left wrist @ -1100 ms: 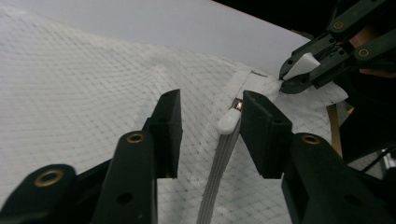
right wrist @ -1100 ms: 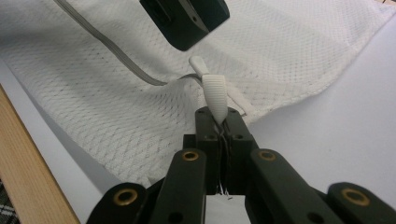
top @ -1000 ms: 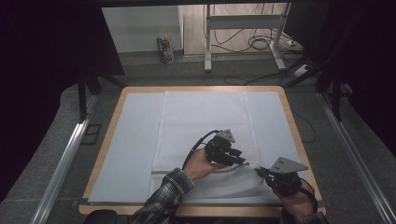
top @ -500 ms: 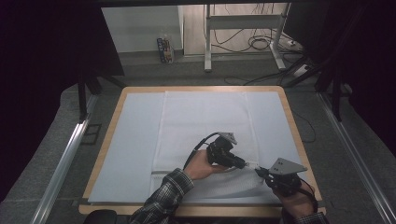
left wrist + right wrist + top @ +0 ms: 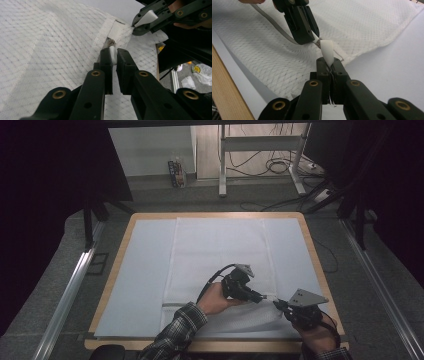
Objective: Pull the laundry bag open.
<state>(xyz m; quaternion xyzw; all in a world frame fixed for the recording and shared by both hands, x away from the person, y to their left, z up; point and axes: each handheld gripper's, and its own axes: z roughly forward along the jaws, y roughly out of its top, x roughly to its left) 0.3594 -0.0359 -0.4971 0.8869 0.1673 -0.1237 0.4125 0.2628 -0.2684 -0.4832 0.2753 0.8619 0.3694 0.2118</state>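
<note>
A white mesh-weave cloth [image 5: 220, 250] lies spread on the table, its near part rumpled. At its near right corner my two grippers meet tip to tip. My left gripper [image 5: 261, 297] is shut on the cloth's hem [image 5: 113, 53], the fabric pinched between its black jaws. My right gripper [image 5: 276, 304] is shut on a ribbed white corner of the same hem [image 5: 327, 50], which stands up out of its jaws. In the left gripper view the right gripper [image 5: 137, 24] sits just beyond, at the upper right. In the right gripper view the left gripper [image 5: 315, 38] comes in from above.
A pale sheet [image 5: 145, 270] covers the wooden table [image 5: 114, 270] under the cloth. The table's near edge [image 5: 210, 346] runs close below both hands. Metal rails [image 5: 70, 290] flank the table, and a desk frame with cables [image 5: 280, 167] stands on the floor beyond.
Both hands have hardly moved. The left gripper's tips have crept slightly toward the right gripper, and both stay shut on the cloth's corner.
</note>
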